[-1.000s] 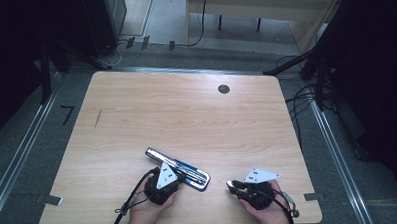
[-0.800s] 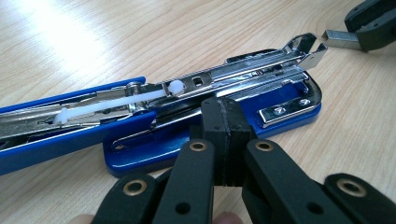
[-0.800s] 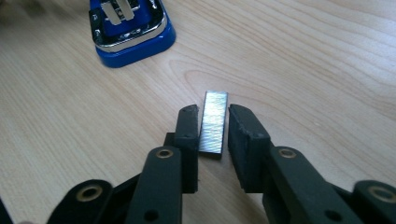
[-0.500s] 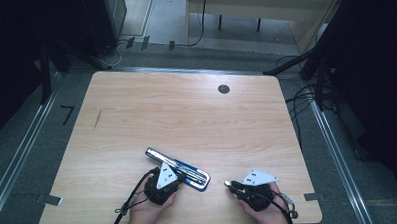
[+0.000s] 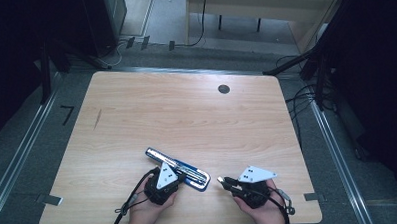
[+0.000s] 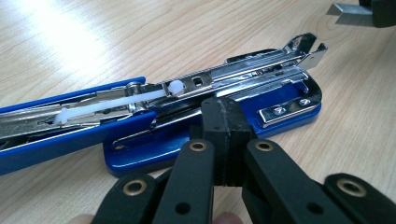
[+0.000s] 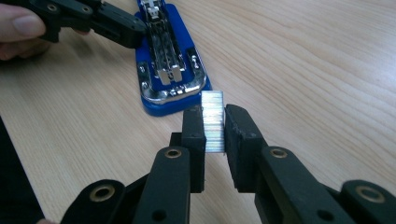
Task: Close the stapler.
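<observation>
Stapler open on tabletop, pinned by closed left gripper | right gripper pinching staple strip | next: line up with magazine, slide in

Stapler as landmark: I see it lying opened out on table, near my edge, running diagonally. Left gripper just beside stapler's near long side, tips touching base by magazine. Right gripper right of stapler's right end, apart from it. Staple strip between right gripper's pads, just short of stapler's end. Round hole far behind stapler, toward table's far edge.
</observation>
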The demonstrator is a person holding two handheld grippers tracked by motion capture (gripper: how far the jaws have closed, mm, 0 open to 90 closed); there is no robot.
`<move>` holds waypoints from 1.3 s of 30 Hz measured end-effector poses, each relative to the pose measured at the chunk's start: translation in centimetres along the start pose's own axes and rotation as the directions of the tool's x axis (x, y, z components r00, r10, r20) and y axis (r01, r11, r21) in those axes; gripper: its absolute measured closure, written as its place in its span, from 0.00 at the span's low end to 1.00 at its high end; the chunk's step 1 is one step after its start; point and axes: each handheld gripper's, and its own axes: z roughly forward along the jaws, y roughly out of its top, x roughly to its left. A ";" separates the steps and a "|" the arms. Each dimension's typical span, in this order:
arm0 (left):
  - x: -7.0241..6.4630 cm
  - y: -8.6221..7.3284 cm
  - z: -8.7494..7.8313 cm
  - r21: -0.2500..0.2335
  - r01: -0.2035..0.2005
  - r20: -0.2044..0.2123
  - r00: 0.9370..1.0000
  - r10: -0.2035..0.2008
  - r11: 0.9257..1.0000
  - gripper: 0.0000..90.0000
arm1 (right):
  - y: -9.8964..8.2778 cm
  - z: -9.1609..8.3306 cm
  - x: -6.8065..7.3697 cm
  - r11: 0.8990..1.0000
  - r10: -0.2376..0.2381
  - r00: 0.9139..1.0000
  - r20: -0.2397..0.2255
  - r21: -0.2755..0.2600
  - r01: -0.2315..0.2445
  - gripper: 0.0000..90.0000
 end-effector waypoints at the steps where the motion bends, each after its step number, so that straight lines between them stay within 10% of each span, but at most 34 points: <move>1: 0.0 0.0 0.0 0.000 -0.001 0.000 1.000 0.001 1.000 1.00 | 0.1 0.0 0.1 1.000 0.003 1.000 -0.004 -0.002 -0.003 0.89; 39: 0.0 0.0 0.0 -0.002 0.002 -0.001 1.000 -0.002 1.000 1.00 | 5.0 4.1 1.9 0.992 -0.123 0.988 -0.093 0.030 0.126 0.89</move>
